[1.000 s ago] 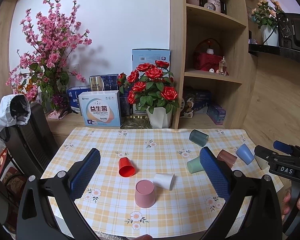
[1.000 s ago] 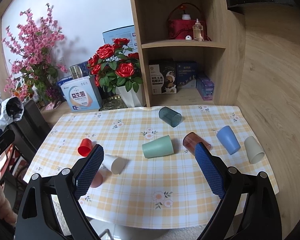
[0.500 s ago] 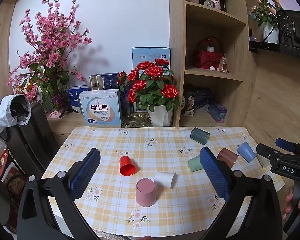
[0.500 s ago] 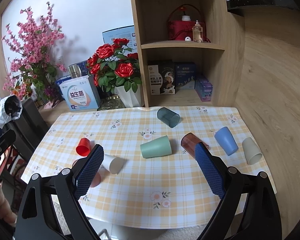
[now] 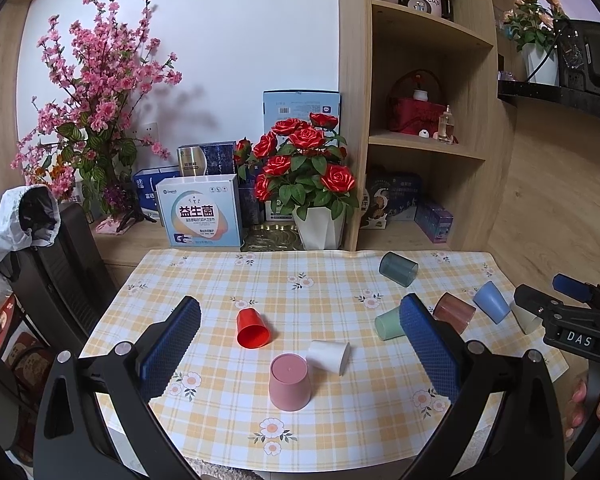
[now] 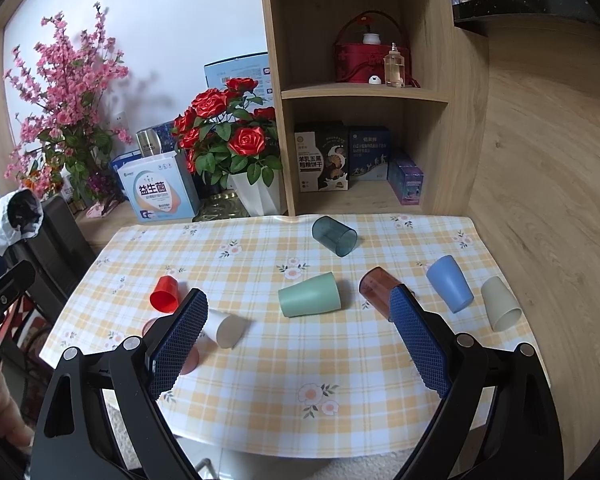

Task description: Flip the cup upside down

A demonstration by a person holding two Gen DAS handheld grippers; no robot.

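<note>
Several cups lie on their sides on the checked tablecloth (image 5: 324, 280): red (image 5: 252, 327), white (image 5: 327, 356), green (image 6: 309, 295), brown (image 6: 378, 287), blue (image 6: 449, 283), beige (image 6: 501, 308) and dark teal (image 6: 334, 235). A pink cup (image 5: 289, 381) stands upside down near the front edge. My left gripper (image 5: 300, 348) is open and empty, hovering above the pink and white cups. My right gripper (image 6: 296, 340) is open and empty, above the table's front, with the green cup ahead between its fingers.
A white pot of red roses (image 5: 308, 184) and boxes (image 5: 199, 216) stand behind the table. A wooden shelf unit (image 6: 364, 92) rises at the back right. A black chair (image 5: 56, 264) stands at the left. The right gripper's body (image 5: 572, 320) shows at the left wrist view's right edge.
Both grippers have drifted slightly back and up from the table; the cups sit a bit lower and nearer in view. No cup has moved.
</note>
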